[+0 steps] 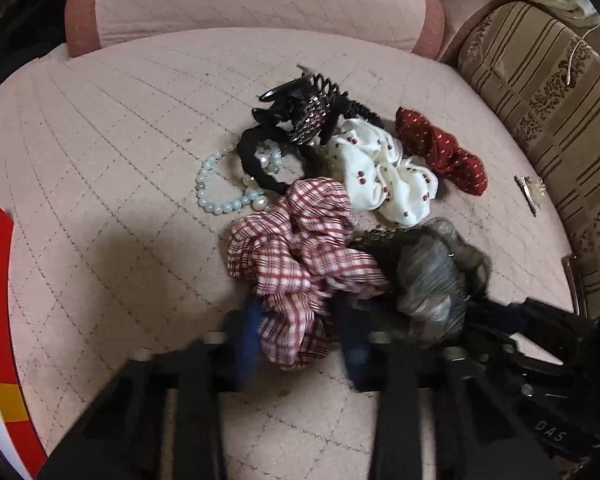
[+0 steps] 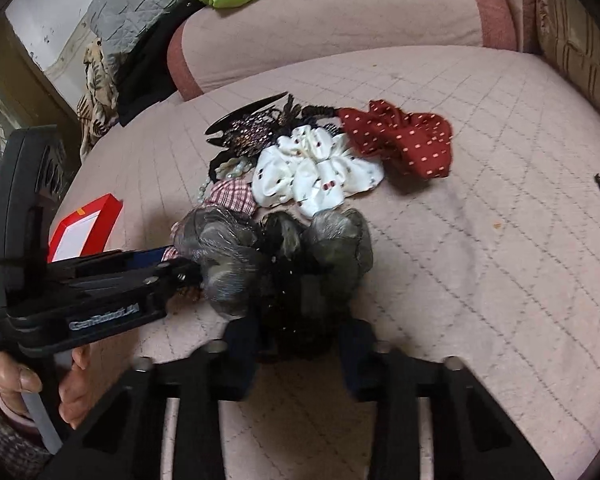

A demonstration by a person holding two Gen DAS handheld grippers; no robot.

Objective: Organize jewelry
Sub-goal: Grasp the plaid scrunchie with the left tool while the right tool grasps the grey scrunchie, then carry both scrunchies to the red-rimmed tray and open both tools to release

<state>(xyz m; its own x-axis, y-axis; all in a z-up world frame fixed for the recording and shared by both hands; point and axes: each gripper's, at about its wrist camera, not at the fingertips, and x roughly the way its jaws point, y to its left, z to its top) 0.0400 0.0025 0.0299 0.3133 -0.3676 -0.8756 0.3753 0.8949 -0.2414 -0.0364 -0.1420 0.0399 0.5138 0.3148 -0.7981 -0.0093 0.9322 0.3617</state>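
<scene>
Left gripper (image 1: 300, 336) with jaws around the plaid scrunchie (image 1: 296, 256), grip uncertain through blur, right gripper (image 2: 296, 344) likewise around the grey scrunchie (image 2: 276, 256), both scrunchies at near edge of accessory heap on pink quilted cushion (image 2: 480, 280), pearl bracelet (image 1: 220, 188) beside them.

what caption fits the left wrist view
Left gripper closing around a plaid scrunchie amid hair accessories on a pink quilted cushion.
</scene>
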